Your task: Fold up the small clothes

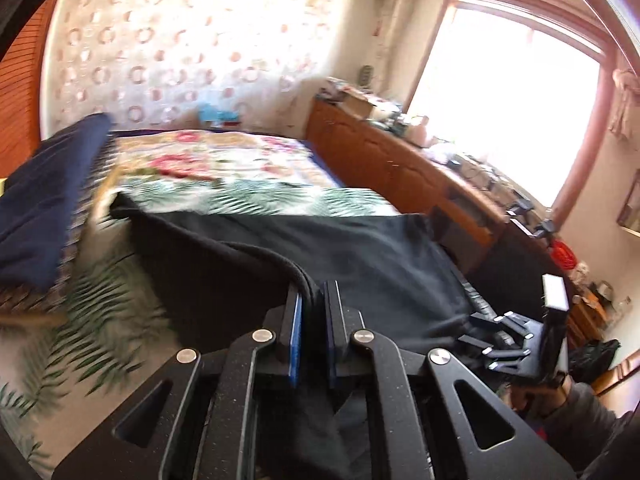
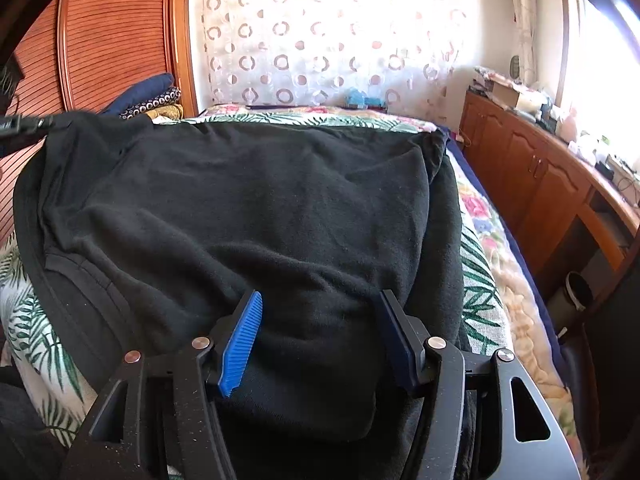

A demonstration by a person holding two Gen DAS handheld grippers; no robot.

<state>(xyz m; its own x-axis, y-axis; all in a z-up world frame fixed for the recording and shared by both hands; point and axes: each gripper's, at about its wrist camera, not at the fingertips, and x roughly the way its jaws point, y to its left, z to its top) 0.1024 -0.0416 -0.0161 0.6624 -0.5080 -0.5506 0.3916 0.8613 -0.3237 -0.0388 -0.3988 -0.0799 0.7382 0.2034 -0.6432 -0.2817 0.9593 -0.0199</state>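
A black garment [image 2: 240, 200] lies spread across the bed. In the left wrist view my left gripper [image 1: 314, 292] is shut on a thick hem of this black garment [image 1: 360, 248] and holds that edge lifted off the bedspread. From the right wrist view the left gripper [image 2: 40, 123] shows at the far left edge, with the garment's corner raised there. My right gripper [image 2: 320, 296] stands open low over the near part of the garment. Black cloth bulges between its blue pads [image 2: 240, 340], which stand wide apart.
The bed has a leaf-and-flower bedspread [image 2: 480, 280]. Folded dark blue cloth [image 1: 40, 200] is stacked at the left by a slatted wooden panel [image 2: 112, 40]. Cluttered wooden cabinets [image 2: 520, 168] line the right wall under a bright window [image 1: 500, 80]. A person's sleeve [image 1: 576, 412] is at lower right.
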